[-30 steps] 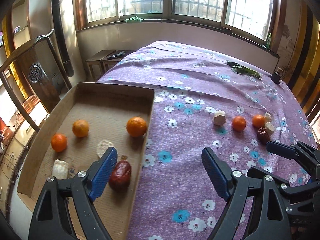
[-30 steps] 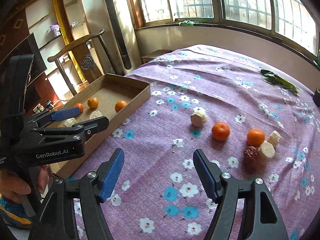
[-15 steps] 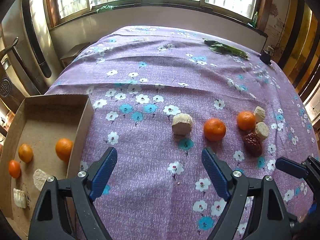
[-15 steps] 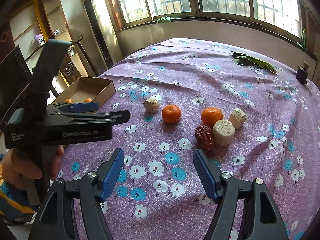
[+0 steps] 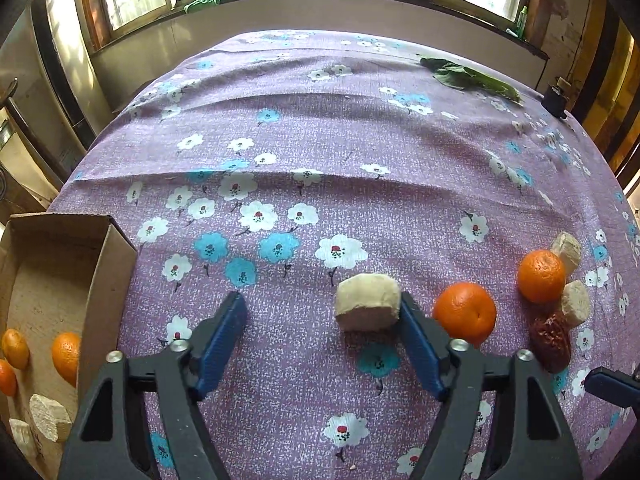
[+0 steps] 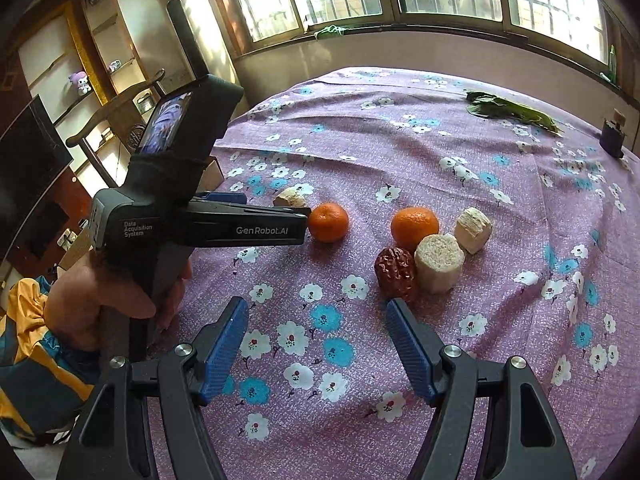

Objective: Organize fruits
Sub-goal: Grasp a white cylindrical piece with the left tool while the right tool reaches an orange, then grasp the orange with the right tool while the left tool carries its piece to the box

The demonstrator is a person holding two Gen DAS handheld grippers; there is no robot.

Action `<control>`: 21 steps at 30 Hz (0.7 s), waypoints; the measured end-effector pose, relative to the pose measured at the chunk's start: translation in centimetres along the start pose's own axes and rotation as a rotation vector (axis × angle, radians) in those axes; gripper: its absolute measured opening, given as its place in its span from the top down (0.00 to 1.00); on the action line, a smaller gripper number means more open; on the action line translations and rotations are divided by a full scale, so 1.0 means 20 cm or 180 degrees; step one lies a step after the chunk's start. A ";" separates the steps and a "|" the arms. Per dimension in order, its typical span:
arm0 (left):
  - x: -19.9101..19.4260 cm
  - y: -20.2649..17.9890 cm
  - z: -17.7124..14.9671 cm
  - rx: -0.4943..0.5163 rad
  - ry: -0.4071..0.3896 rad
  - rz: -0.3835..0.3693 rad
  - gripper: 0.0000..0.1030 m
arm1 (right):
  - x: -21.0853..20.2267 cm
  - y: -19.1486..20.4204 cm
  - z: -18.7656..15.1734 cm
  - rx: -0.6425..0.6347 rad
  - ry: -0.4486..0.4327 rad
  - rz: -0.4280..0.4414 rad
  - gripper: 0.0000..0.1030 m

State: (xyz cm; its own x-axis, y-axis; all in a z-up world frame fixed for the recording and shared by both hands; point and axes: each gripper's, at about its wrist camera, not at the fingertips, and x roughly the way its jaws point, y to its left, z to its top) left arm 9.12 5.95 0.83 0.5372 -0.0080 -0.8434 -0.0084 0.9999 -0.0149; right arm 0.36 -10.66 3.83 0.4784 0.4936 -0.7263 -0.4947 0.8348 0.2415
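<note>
The left gripper [image 5: 320, 316] stands wide open over the purple flowered cloth [image 5: 340, 128], holding nothing, with the pale cut chunk [image 5: 367, 300] lying between its blue pads and pressed up against the right-hand one. That offset looks deliberate enough: the chunk is the loose piece nearest the cardboard box [image 5: 108, 280], so it is the sensible one to take first, though the left pad is well apart from it and the jaws would have to close a long way before they grip

The box sits at 9 o'clock in the left wrist view, and already holds small oranges [image 5: 66, 354] and pale pieces [image 5: 48, 416], which suggests it is where everything is being gathered. At 3 o'clock of the chunk lies an orange [image 5: 464, 312], then a tight cluster at the cloth's edge: a second orange [image 5: 541, 276], two pale pieces and a dark red wrinkled fruit [image 5: 550, 338], all touching or nearly so

The right gripper [image 6: 316, 336] is also fully open and empty, hovering low with that cluster at 12 to 1 o'clock; the red fruit [image 6: 395, 268] is nearest its right pad, probably its next pick. Green leaves [image 6: 512, 110] lie far back at 1 o'clock, away from the work
</note>
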 end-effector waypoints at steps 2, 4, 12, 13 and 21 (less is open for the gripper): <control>-0.01 0.00 0.01 -0.0009 -0.0015 -0.0008 0.68 | 0.01 0.00 0.00 -0.0012 0.0017 -0.0004 0.26; -0.02 0.02 0.01 -0.0054 0.0001 -0.0042 0.73 | 0.02 0.01 0.01 -0.0034 0.0027 -0.0017 0.26; -0.17 0.10 -0.06 -0.0207 -0.0121 -0.0113 0.73 | 0.14 0.08 0.10 -0.0170 0.0041 -0.0086 0.26; -0.20 0.11 -0.07 -0.0224 -0.0154 -0.0116 0.73 | 0.16 0.09 0.12 -0.0181 0.0039 -0.0083 0.26; -0.41 0.22 -0.15 -0.0272 -0.0324 -0.0115 0.73 | 0.35 0.07 0.28 -0.0309 0.0088 -0.0340 0.38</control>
State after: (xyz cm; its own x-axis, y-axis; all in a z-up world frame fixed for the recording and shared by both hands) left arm 2.26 10.32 6.03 0.6212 -0.0382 -0.7827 -0.0570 0.9940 -0.0937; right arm 6.96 -4.63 2.67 0.5126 0.3950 -0.7624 -0.5105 0.8541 0.0993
